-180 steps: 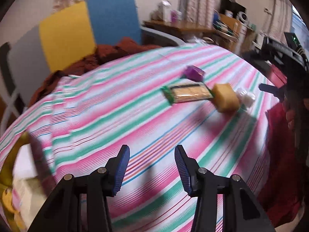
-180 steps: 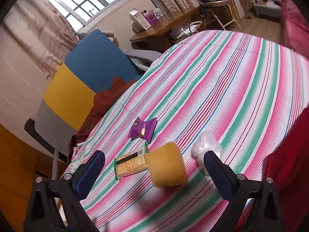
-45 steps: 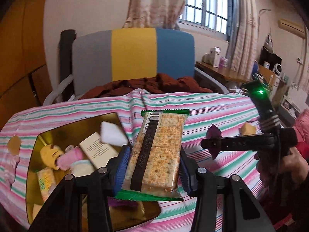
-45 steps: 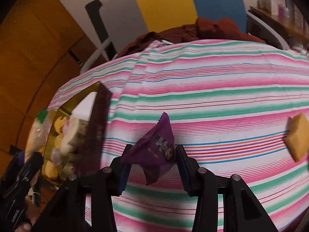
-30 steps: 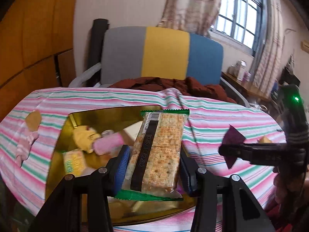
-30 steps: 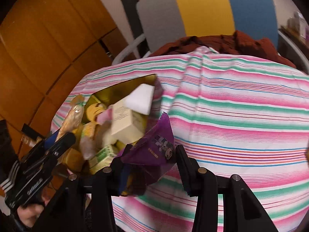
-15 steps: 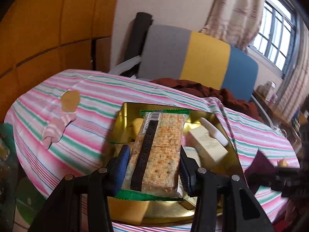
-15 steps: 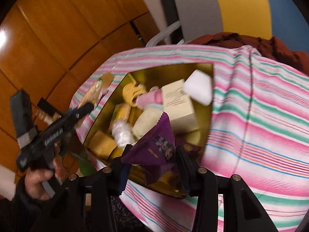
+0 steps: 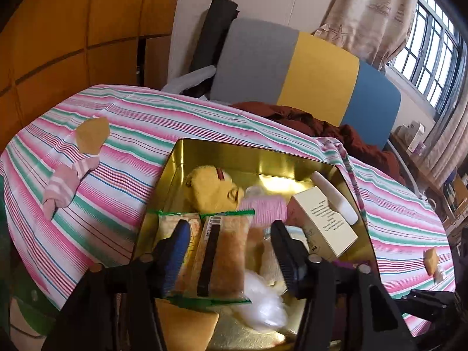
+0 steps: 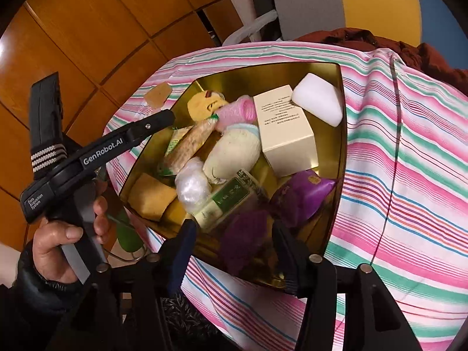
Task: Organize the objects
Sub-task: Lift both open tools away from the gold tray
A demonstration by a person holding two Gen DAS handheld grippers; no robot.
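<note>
A gold tin (image 9: 248, 146) (image 10: 341, 134) sits on the striped tablecloth, full of small items. My left gripper (image 9: 229, 251) hovers over its near left side with its fingers apart. A green-edged cracker packet (image 9: 223, 257) is blurred between them and touches neither finger. From the right wrist view the left gripper (image 10: 166, 117) reaches over the tin's left rim, the cracker packet (image 10: 190, 143) just past its tip. My right gripper (image 10: 234, 239) stands open over the tin's near edge. A blurred purple snack packet (image 10: 245, 239) is loose between its fingers.
Inside the tin lie a yellow plush (image 9: 213, 190), a pink roll (image 9: 266, 207), a cream box (image 10: 286, 128), a white block (image 10: 318, 102) and another purple packet (image 10: 301, 196). A pink sock (image 9: 67, 181) lies left of the tin. A person's hand (image 10: 70, 234) holds the left gripper.
Both grippers moved from the table's right side to over the tin. Both have opened, and the cracker packet and the purple packet have come loose from their fingers.
</note>
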